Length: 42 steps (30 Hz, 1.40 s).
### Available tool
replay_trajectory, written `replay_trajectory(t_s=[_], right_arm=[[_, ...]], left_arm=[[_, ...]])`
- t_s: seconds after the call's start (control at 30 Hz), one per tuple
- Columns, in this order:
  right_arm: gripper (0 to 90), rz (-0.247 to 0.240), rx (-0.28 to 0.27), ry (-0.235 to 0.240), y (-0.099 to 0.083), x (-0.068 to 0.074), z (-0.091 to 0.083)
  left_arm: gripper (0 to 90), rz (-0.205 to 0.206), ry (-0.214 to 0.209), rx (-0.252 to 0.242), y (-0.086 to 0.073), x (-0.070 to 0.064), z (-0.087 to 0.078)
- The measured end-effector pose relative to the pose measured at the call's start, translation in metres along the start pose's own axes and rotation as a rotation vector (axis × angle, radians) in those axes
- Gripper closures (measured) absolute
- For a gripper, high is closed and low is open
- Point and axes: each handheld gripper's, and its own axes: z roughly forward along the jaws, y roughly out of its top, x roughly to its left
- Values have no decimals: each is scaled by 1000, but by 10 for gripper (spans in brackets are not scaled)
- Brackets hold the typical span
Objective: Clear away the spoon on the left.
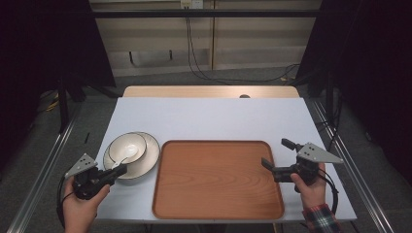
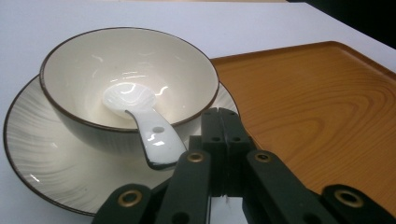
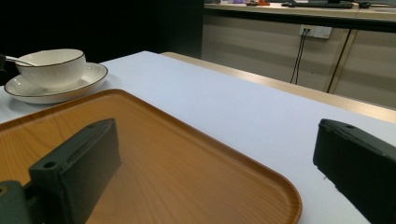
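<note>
at the table's left edge the left hand (image 1: pixel 82 206) holds the left gripper (image 1: pixel 118 170), its jaws pressed together with nothing between them, tips over the near rim of the plate (image 1: pixel 148 158). a white bowl (image 1: pixel 127 148) with a dark rim stands on that plate, and a white spoon (image 1: pixel 124 156) lies in it, handle sticking out over the bowl's near edge just beside the jaw tips; whether it touches them is hard to judge in the left gripper view. the plate's right rim sits just beside the wooden tray (image 1: pixel 218 182), whose raised lip has rounded corners. the tray's floor is bare. at its right edge the right gripper (image 1: pixel 278 154) is held by the right hand (image 1: pixel 311 187) with jaws wide apart, one over the tray's lip, the other over the table. the pale table (image 1: pixel 209 116) is open beyond the tray. behind it are a grey floor and cables hanging on a beige wall.
</note>
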Motion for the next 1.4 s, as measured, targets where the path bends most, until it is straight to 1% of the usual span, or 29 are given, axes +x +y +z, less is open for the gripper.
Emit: replay_trajectory(t_s=[0.3,0.43,0.47,0.63,0.8,0.97,1.03,1.07,1.17,1.23,1.27,1.3,1.4], right_arm=[[3,2,-1,0,0,0,0],[3,1,1,1,0,0,0],[3,-1,4,1,0,0,0],[3,-1,6,-1,0,1,0],[3,-15,8,1,-1,1,0],[3,-11,7,-2,-1,1,0],[3,-15,11,-4,-1,1,0],[3,-14,9,-1,-1,1,0],[3,-16,12,-4,-1,2,0],[3,-14,12,-5,-1,2,0],[3,-14,12,-5,-1,2,0],[3,-14,12,-4,-1,2,0],[2,-15,13,-5,-1,2,0]], left_arm=[[900,-8,10,2,0,4,-1],[900,-12,21,1,-1,6,-2],[900,-11,18,2,-1,7,-2],[900,-23,26,-4,-1,10,-3],[900,-27,38,-5,-1,15,-2],[900,-40,47,-12,-1,17,-2],[900,-37,50,-9,-1,18,-1],[900,-35,58,-7,-1,19,-1],[900,-37,57,-9,0,21,-1],[900,-47,60,-15,0,23,0],[900,-47,60,-15,0,23,0],[900,-35,61,-10,1,24,-1],[900,-40,64,-13,1,25,-1]])
